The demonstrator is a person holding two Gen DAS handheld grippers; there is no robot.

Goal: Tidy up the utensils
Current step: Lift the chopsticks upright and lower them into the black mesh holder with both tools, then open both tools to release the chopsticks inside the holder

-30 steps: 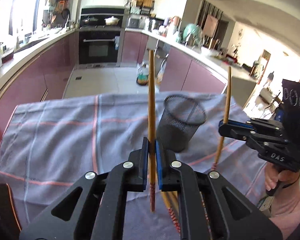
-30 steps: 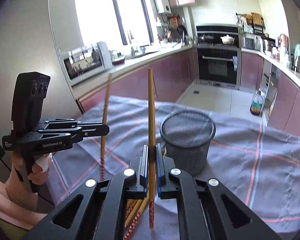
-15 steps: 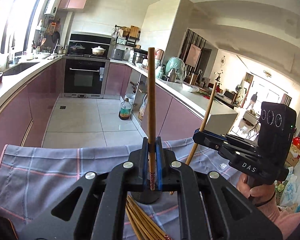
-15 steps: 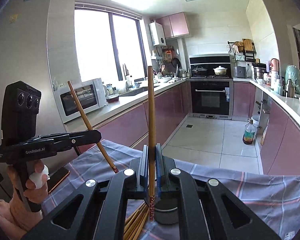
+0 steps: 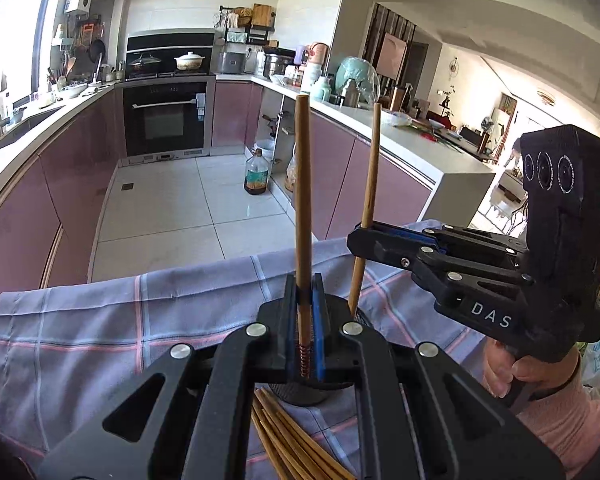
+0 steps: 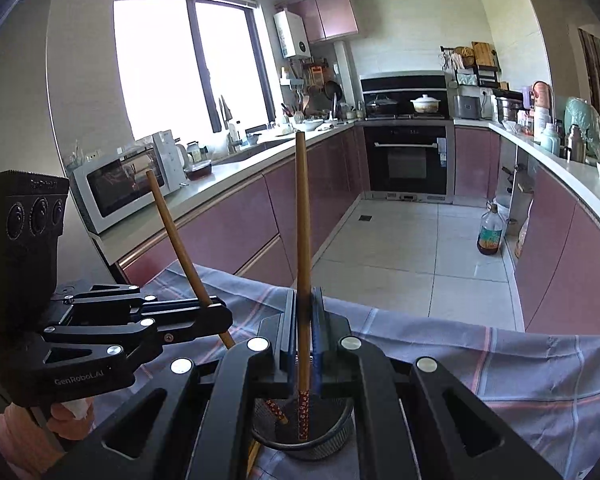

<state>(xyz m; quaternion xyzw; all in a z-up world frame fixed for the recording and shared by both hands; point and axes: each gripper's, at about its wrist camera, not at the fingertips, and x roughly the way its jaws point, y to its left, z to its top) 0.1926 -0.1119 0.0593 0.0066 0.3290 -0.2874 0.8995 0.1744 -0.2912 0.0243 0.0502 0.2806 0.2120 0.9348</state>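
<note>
My left gripper (image 5: 305, 286) is shut on an upright wooden chopstick (image 5: 302, 200) with a red patterned lower end. Right of it, my right gripper (image 5: 359, 236) is shut on a second chopstick (image 5: 370, 168). Under both sits the black mesh cup (image 5: 300, 396), mostly hidden by the fingers. In the right wrist view my right gripper (image 6: 304, 320) grips its chopstick (image 6: 302, 220), whose patterned tip hangs inside the cup (image 6: 340, 436). The left gripper (image 6: 217, 313) holds its chopstick (image 6: 172, 232) tilted, its tip also within the cup's mouth. Several loose chopsticks (image 5: 296, 444) lie on the cloth.
A grey checked cloth (image 5: 100, 320) covers the table, whose far edge drops to the tiled kitchen floor (image 5: 172, 208). A person's hand (image 5: 512, 368) holds the right gripper's handle. Purple counters run along both sides; an oil bottle (image 6: 490, 232) stands on the floor.
Both grippers have risen and moved forward over the mesh cup, each keeping its chopstick. The cup has slid from ahead of the fingers to beneath them, and both patterned tips now hang in its mouth.
</note>
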